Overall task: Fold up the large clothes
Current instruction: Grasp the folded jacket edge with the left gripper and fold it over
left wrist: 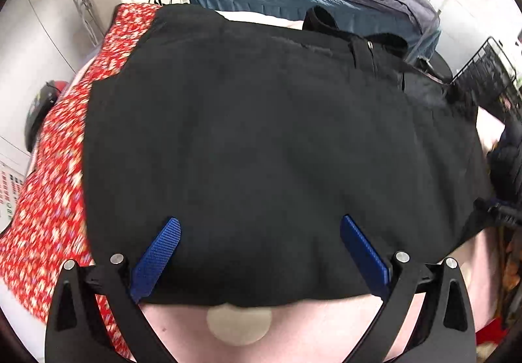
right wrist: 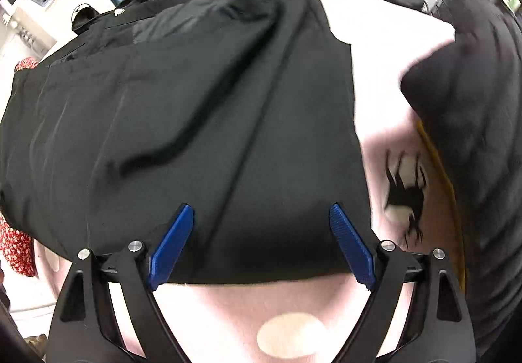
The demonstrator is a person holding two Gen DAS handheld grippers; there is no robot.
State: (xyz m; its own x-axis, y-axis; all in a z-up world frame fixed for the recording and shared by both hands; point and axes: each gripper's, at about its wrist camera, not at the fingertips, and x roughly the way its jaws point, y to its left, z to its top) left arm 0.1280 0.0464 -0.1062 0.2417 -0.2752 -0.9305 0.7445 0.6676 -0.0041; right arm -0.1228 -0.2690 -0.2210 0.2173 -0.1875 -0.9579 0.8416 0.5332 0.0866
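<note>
Hovering with jaws spread and empty, the left gripper [left wrist: 261,252] and right gripper [right wrist: 261,242] should pinch the black garment's [left wrist: 261,134] near hem evenly before folding.

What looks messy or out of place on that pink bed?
The black garment lies mostly flat, but a diagonal wrinkle creases its middle. A red flowered cloth sits bunched along its edge. Nothing looks spilled or torn.

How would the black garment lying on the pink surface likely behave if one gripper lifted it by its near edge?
The black garment shows soft creases, so it would probably droop, not hold shape. It looks like several layers, so a one-edge lift may peel only the top. Its wide spread suggests dragging.
</note>
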